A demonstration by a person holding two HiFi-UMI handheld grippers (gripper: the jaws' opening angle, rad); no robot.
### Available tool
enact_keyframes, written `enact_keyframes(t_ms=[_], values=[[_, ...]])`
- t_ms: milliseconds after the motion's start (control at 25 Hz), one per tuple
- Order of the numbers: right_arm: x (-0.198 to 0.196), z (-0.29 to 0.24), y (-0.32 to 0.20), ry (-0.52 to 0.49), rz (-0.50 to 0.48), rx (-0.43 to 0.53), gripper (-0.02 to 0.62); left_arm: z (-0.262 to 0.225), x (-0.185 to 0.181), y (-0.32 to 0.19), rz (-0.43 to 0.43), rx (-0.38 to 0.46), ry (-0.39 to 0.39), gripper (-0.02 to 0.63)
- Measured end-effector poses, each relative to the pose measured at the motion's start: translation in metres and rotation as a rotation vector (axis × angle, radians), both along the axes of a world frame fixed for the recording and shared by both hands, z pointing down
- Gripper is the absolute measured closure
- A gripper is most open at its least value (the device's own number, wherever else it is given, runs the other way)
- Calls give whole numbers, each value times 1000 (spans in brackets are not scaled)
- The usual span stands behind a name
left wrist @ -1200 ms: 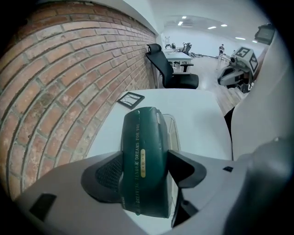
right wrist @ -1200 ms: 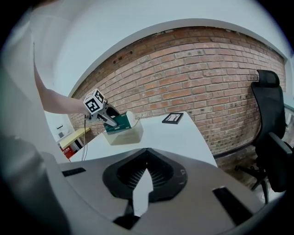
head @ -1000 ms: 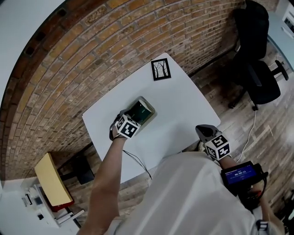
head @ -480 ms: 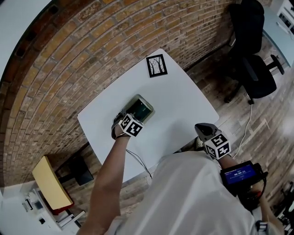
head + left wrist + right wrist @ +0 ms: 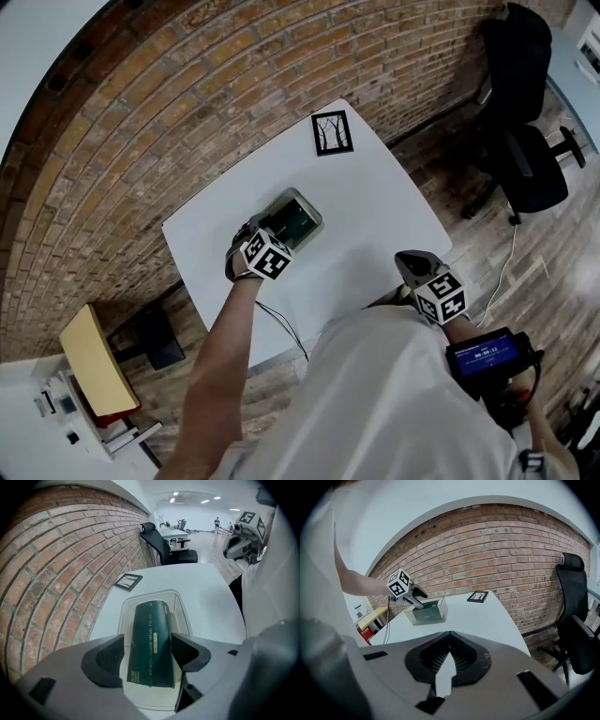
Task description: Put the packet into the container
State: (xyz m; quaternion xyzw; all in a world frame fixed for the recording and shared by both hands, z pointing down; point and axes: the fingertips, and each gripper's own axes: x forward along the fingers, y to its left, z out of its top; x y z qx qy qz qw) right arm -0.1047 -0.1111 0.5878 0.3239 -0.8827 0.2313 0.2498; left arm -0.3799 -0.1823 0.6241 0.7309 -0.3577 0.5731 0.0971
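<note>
A dark green packet (image 5: 152, 644) lies inside the clear plastic container (image 5: 183, 603) on the white table (image 5: 375, 216). My left gripper (image 5: 147, 645) reaches into the container with one jaw on each side of the packet. The right jaw is against the packet, a thin gap shows at the left jaw, and the gripper is open. In the head view the left gripper (image 5: 272, 231) sits at the near end of the container (image 5: 314, 210). My right gripper (image 5: 412, 263) hangs off the table's near right edge, shut and empty. From the right gripper view, the packet (image 5: 426, 612) shows through the container wall.
A small black picture frame (image 5: 331, 132) lies at the table's far corner. The brick wall (image 5: 187, 103) runs along the table's far side. A black office chair (image 5: 525, 141) stands on the wooden floor at right. A yellow stool (image 5: 89, 361) is at lower left.
The head view has shifted slightly. My left gripper stays at the container with the packet inside it. The right gripper has hardly moved.
</note>
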Motion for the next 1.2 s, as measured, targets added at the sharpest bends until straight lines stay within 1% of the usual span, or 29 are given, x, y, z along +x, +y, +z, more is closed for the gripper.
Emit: enact_keyframes(t_ms=[80,200,440,520,600,680,760,960,1080,1200], values=[[-4,0,-4,-5,-16,6,589,-10,-2,0,-32,28,28,284],[-10,1,-11,-16,-48,12,589,-23,-4,2,-75,76,50,284],[-21,-4,-20,-39,-155,26,589,-47,-8,15,-172,150,80,287],[-19,-6,-24,-42,-182,28,589,-53,-2,23,-213,168,103,337],[-19,-9,-29,-48,-201,33,589,-57,5,32,-244,180,130,372],[-28,-12,-35,-63,-224,45,589,-60,6,42,-275,192,153,404],[-40,-15,-39,-80,-262,57,589,-65,9,53,-326,209,196,420],[-39,-24,-40,-100,-347,72,589,-76,48,86,-471,255,338,456],[-38,-31,-39,-120,-399,84,589,-78,73,101,-494,296,385,484],[-44,-39,-33,-147,-466,93,589,-77,90,116,-511,328,401,524]])
